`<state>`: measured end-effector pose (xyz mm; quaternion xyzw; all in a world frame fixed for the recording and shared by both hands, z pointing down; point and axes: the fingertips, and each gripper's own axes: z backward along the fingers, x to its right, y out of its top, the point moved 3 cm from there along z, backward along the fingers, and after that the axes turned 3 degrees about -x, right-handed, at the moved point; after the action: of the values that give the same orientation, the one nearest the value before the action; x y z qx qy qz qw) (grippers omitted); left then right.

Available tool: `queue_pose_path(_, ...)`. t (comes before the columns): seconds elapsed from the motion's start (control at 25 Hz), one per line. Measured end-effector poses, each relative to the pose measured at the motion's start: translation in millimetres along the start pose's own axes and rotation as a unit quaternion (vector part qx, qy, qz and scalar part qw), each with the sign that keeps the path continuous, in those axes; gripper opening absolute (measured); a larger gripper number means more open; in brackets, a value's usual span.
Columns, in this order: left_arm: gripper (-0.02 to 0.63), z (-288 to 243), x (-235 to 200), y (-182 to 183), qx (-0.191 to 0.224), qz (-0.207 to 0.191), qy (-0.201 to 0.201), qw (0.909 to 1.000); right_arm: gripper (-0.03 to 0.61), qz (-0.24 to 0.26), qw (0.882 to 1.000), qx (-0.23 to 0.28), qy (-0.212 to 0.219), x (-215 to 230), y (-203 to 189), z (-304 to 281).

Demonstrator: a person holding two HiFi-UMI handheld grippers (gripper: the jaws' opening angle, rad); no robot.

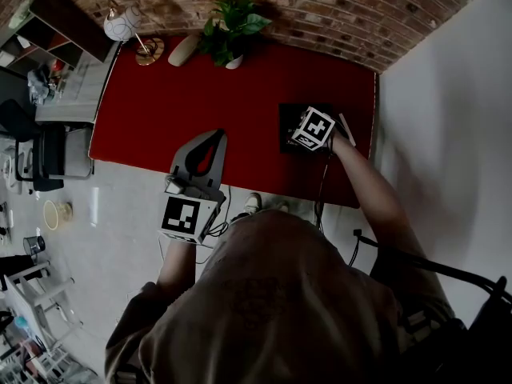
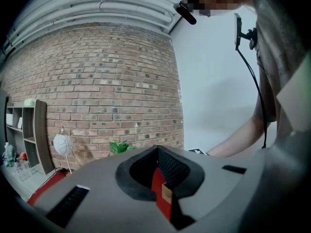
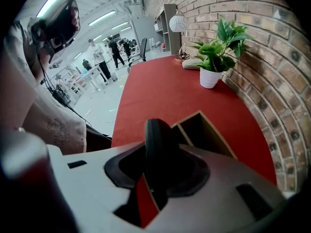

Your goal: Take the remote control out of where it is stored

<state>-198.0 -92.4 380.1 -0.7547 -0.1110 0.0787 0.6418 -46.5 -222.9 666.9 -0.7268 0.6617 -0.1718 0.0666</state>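
A black remote control stands on edge in a wooden storage box with open compartments, on the red table. My right gripper points steeply down over that box, shut on the remote, whose rounded top sticks out past the jaws. In the head view the right gripper hides the remote under its marker cube. My left gripper is held level over the table's near edge, apart from the box. In its own view the left gripper is shut with nothing in it.
A potted plant, a globe lamp and a pale oval dish stand along the brick wall at the table's far edge. A white wall runs along the right. Shelves and chairs stand to the left, and people stand far off.
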Motion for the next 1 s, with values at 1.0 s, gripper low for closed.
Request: queue_pose_path(1.0, 0.011, 3, 13, 5, 0.000, -0.036, -0.022, 0.9991, 0.121, -0.039, 0.975, 0.174, -0.131, -9, 24, 138)
